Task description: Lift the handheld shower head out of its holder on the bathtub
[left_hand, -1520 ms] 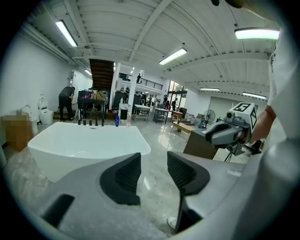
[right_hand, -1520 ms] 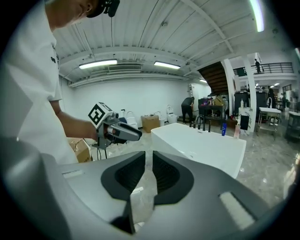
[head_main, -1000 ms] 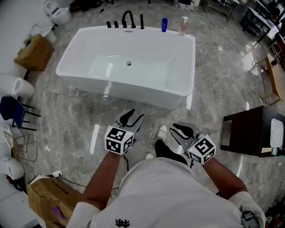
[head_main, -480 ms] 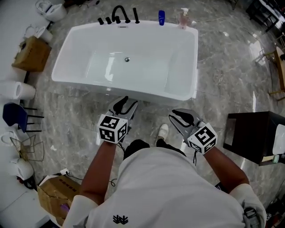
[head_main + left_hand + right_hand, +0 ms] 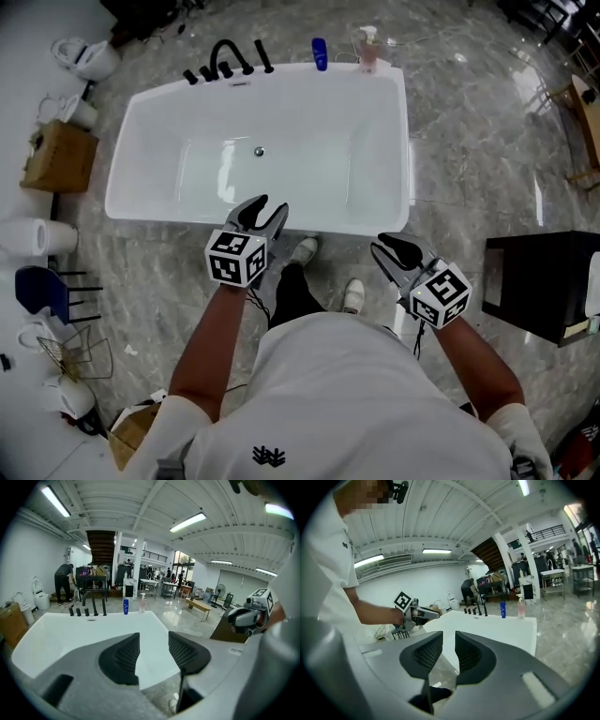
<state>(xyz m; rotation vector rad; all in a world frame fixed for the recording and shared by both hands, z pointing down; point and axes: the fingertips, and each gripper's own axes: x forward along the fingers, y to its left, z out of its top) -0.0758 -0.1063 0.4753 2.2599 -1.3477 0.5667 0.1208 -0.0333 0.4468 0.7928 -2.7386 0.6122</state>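
Approach stage: the left gripper (image 5: 270, 206) and right gripper (image 5: 382, 248) hover at the tub's (image 5: 405, 141) near rim, jaws spread and empty. The shower head (image 5: 266, 56), apparently the slim black rod, stands holstered on the far rim; a reach across comes next.

The tub (image 5: 319, 122) is glossy white; its taps (image 5: 225, 61) are black. One bottle (image 5: 320, 53) is blue, the pump bottle (image 5: 367, 52) pale pink. The floor (image 5: 469, 141) is grey marble with lighter veins. The left gripper (image 5: 265, 207) and right gripper (image 5: 389, 246) are grey with black ribbed pads (image 5: 124, 656). Each cube (image 5: 234, 258) carries black-and-white square markers. The shirt (image 5: 356, 403) is white with a small black logo (image 5: 269, 457), the shoes (image 5: 302, 250) white, the trousers (image 5: 291, 295) black. The box (image 5: 58, 155) is brown, the chair (image 5: 37, 286) dark blue, the cabinet (image 5: 544, 281) near black.
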